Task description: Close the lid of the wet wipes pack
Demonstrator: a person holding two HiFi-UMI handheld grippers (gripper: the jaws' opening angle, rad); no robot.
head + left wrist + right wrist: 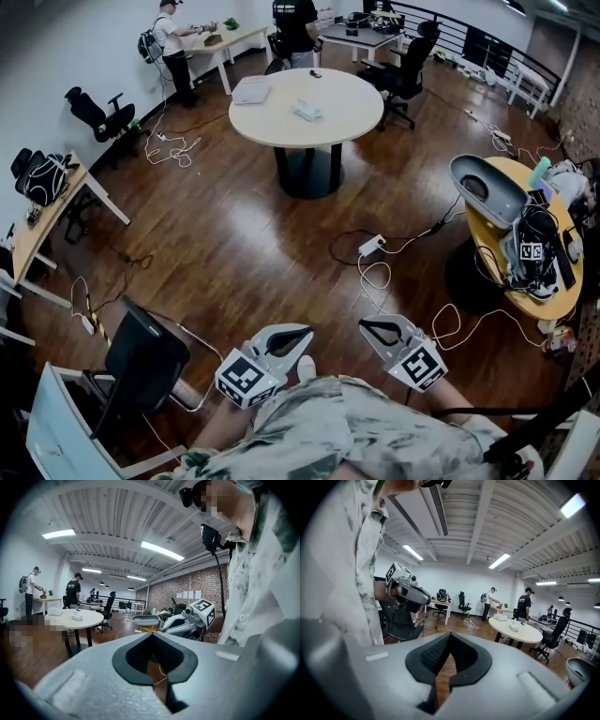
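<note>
Left tongs [305, 330]: at the near edge of the head view, held close to the person's body above the wooden floor [234, 234]; tips together, nothing between them.
Right tongs [364, 325]: just right of the left tongs; tips likewise together, nothing held.
Wet wipes pack [307, 111]: small white pack lying on the round surface, near its middle, well apart from both tongs; too small to tell how its lid stands.
Round surface [361, 117]: pale top on a dark pedestal, at the far centre of the room.
Flat white item [251, 91]: on the same surface, left of the pack and apart from it.
Office chair [408, 66]: black, just right of the round surface on its far side.
Power strip [372, 246]: white, on the floor between the round surface and the tongs, with cables trailing from it.
Two people [172, 47]: standing at the far desks.
</note>
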